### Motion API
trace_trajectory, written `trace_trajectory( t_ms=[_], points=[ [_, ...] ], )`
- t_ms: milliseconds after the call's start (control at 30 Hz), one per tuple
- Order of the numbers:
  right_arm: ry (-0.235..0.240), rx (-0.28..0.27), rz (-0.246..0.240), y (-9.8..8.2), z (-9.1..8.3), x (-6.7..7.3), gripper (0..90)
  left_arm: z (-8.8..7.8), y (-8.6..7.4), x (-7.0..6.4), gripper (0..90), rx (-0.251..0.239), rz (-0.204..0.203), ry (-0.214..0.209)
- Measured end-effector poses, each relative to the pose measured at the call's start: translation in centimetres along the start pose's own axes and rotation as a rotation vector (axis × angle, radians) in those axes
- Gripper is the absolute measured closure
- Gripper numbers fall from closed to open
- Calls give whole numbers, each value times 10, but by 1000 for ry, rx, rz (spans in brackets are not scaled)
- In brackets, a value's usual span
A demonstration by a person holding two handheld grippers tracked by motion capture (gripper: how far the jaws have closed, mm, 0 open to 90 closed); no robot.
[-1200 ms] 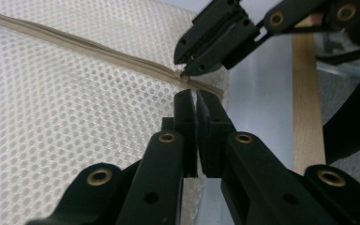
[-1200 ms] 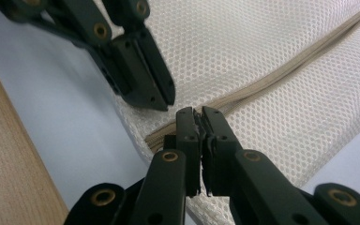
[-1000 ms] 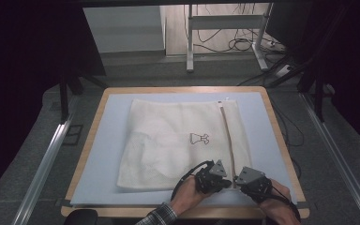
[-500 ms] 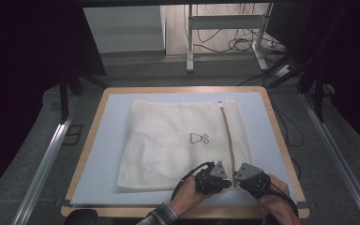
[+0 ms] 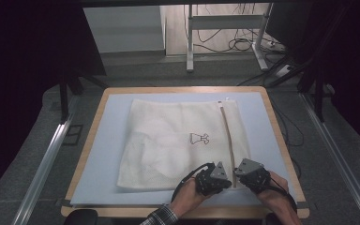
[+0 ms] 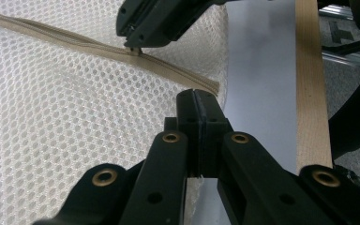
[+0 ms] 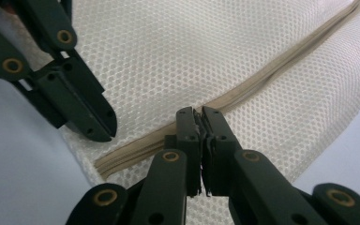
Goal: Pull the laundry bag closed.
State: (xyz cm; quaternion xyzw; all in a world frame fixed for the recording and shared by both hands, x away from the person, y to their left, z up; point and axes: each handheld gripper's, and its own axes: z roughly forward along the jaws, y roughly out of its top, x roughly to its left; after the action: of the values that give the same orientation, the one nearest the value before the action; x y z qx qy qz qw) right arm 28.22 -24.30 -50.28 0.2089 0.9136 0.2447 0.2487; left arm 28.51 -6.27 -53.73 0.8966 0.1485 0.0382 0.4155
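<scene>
A white mesh bag (image 5: 168,140) lies flat on the pale blue mat (image 5: 98,154), its beige zipper (image 5: 227,136) running toward me on the right side. Both grippers meet at the zipper's near end. In the left gripper view, my left gripper (image 6: 198,96) is shut at the bag's (image 6: 75,131) near corner, with mesh pinched between its jaws just beside the zipper (image 6: 75,42). My right gripper (image 7: 199,112) is shut on the zipper pull, on the beige tape (image 7: 281,70). From above, the left gripper (image 5: 226,182) and right gripper (image 5: 238,174) are almost touching.
The mat sits on a table with a wooden rim (image 5: 281,140). A small black printed figure (image 5: 199,138) marks the bag's middle. Metal rails (image 5: 47,159) run along both sides of the table. Desk legs and cables (image 5: 234,44) stand on the floor beyond.
</scene>
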Motion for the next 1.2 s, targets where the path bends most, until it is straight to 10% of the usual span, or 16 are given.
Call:
trace_trajectory(
  t_ms=[1200],
  points=[
    [-27,-2,13,4,11,-17,860,0,0,-1,898,-6,-2,5]
  ],
)
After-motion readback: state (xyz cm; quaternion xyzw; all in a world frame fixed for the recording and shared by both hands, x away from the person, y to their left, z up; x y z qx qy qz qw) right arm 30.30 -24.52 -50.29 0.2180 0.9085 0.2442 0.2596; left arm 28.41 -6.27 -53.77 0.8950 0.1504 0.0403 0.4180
